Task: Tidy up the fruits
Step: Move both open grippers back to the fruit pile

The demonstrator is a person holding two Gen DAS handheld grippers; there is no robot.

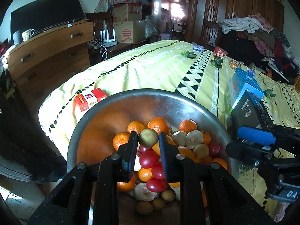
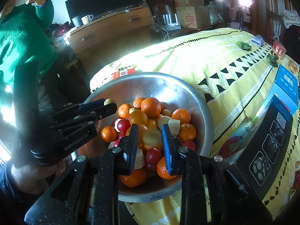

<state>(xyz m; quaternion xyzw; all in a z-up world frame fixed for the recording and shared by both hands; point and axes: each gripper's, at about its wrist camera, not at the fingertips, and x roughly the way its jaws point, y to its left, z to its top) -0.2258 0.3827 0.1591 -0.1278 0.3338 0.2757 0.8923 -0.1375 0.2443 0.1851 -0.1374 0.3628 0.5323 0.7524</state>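
Left wrist view: left gripper (image 1: 148,140) over steel bowl (image 1: 168,98), small greenish-brown fruit (image 1: 148,137) between fingertips, pads touching both sides — clamped. Right wrist view: right gripper (image 2: 150,136) jaws apart, blurred yellowish fruit (image 2: 151,136) in gap, contact cannot tell. Judgement: lower fruit gently onto pile (image 2: 150,116) — avoid rolling oranges out over rim.

Black left gripper (image 2: 109,106) with blue pads, marked "GenRobot.AI".
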